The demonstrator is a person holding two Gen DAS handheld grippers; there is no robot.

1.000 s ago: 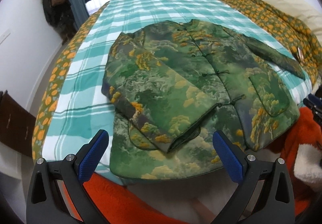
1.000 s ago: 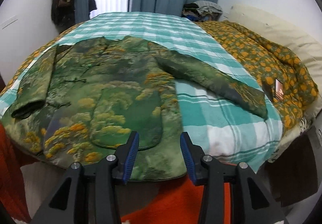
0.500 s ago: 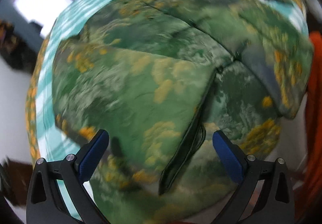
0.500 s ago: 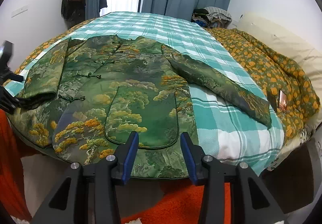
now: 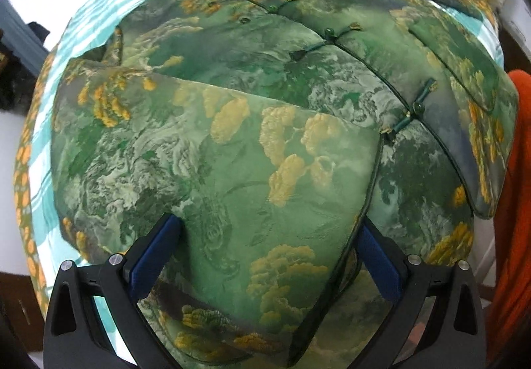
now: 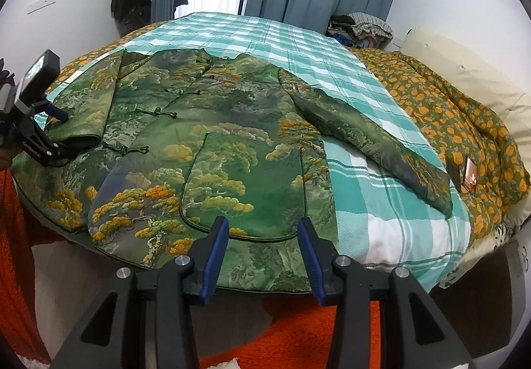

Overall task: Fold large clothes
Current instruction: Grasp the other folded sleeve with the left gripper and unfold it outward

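Note:
A green brocade jacket [image 6: 215,143] with yellow pine trees and knot buttons lies front-up on the bed. Its left sleeve [image 5: 232,170] is folded in over the chest. The other sleeve [image 6: 365,133] stretches out to the right across the sheet. My left gripper [image 5: 267,229] points steeply down, its jaws wide and open, with the folded sleeve's cuff lying between the blue fingers [image 5: 159,249]. The right wrist view also shows the left gripper [image 6: 61,136] at that cuff. My right gripper [image 6: 262,229] hovers open over the jacket's hem near the pocket, holding nothing.
The bed has a teal plaid sheet [image 6: 381,203], and an orange-flowered quilt [image 6: 448,110] is bunched along its right side with a phone [image 6: 469,173] on it. An orange rug [image 6: 298,329] lies below the bed's near edge. A pile of clothes [image 6: 361,27] sits at the far corner.
My left gripper has dropped and rolled from a far view of the whole jacket down onto the folded sleeve's cuff. The right gripper has hardly shifted.

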